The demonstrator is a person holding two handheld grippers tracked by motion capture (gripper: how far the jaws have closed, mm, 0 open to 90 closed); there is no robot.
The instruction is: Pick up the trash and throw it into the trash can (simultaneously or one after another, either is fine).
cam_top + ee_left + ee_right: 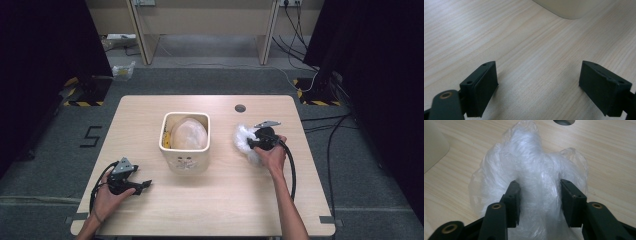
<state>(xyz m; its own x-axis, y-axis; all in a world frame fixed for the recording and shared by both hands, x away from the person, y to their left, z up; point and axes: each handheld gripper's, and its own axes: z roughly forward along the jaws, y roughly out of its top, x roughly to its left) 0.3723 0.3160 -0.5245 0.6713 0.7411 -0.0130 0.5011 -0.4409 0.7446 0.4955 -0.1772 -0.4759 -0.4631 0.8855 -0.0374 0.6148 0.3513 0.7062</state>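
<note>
On one table (150, 215), one bin (185, 155), right claw (540, 195) pinching one crumpled plastic bag (529, 157), left claw (539, 85) spread

Bin (184, 150) mid-table; bare wood (225, 205) around.

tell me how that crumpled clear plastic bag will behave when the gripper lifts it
The plastic bag is thin, wrinkled film, so it will probably sag and drape from the right gripper. It looks very light. Its glossy folds bulge between the jaws, so part may slip out.
</note>
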